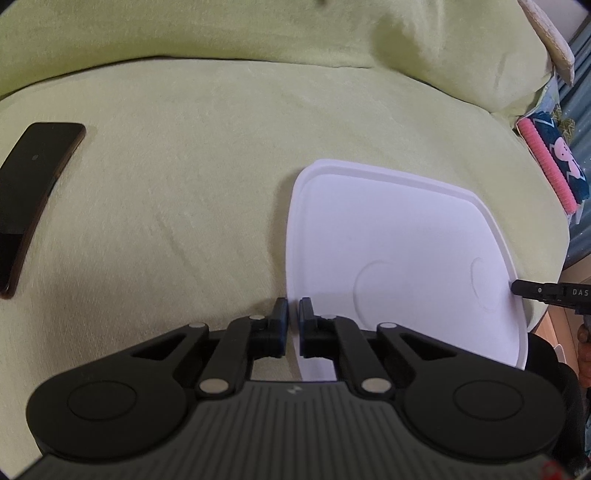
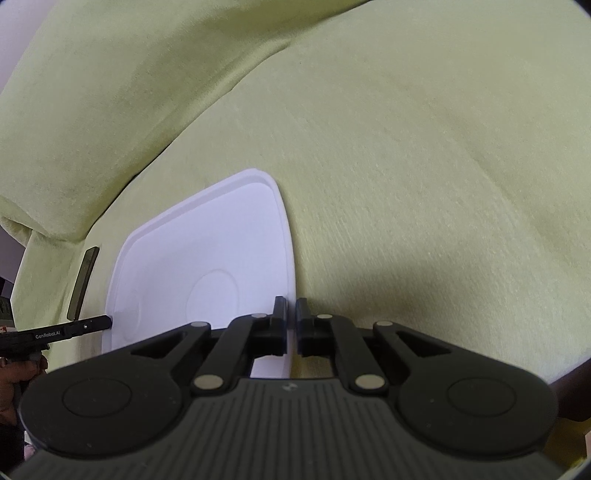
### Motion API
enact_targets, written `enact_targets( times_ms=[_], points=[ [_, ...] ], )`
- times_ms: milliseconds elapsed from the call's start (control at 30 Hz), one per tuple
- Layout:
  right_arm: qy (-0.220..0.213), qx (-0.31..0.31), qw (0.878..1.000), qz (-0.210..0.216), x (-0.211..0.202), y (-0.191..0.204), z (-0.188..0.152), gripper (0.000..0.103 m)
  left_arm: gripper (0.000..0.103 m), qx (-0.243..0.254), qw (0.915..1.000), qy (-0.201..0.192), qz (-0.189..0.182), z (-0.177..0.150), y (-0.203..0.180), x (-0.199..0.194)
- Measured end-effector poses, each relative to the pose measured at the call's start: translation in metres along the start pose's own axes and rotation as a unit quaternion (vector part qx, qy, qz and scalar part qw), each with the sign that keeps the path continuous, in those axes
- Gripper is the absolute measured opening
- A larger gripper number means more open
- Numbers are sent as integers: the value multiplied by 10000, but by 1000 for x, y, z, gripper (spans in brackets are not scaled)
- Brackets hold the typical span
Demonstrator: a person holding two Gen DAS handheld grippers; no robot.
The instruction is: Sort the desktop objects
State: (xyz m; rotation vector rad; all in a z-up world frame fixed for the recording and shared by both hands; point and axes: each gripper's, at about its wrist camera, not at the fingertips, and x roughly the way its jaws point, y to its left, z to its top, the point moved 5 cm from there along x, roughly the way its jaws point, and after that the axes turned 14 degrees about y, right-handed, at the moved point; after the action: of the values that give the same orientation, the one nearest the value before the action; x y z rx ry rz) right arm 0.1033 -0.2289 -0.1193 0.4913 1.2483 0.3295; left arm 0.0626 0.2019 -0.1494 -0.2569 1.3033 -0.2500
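A flat white tray with rounded corners lies on a light green sofa cushion. My left gripper is shut on the tray's left rim, which runs between the two pads. My right gripper is shut on the opposite rim of the tray. Each gripper's tip also shows in the other view: the right gripper touches the far rim, and the left gripper touches the near-left rim. A black phone lies flat on the cushion, left of the tray, apart from it.
The sofa's green backrest rises behind the seat. A cream cushion and a pink and dark blue item sit past the sofa's right end. A person's hand holds the left gripper. The phone stands beside the tray's far edge.
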Motion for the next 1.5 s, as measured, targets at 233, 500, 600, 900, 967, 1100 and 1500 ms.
enact_targets(
  times_ms=[233, 500, 600, 900, 967, 1100, 1500],
  points=[
    [-160, 47, 9999, -33, -16, -6, -2, 5, 3, 214, 9997, -85, -63, 7, -19, -8],
    [-404, 296, 9987, -115, -41, -27, -10, 5, 3, 616, 9980, -77, -120, 23, -59, 0],
    [-528, 441, 9975, -169, -54, -40, -16, 5, 3, 813, 9966, -50, -157, 29, -81, 6],
    [-900, 816, 9920, -341, -92, -78, -39, 5, 3, 1286, 9912, 14, -311, 33, -142, 20],
    [-970, 886, 9906, -387, -99, -87, -46, 5, 3, 1392, 9897, 21, -332, 33, -156, 23],
    [-1131, 1043, 9869, -482, -115, -104, -59, 5, 3, 1630, 9859, 46, -383, 34, -185, 29],
    [-1560, 1556, 9729, -709, -165, -150, -96, 5, 3, 2279, 9714, 153, -643, 34, -267, 43]
  ],
)
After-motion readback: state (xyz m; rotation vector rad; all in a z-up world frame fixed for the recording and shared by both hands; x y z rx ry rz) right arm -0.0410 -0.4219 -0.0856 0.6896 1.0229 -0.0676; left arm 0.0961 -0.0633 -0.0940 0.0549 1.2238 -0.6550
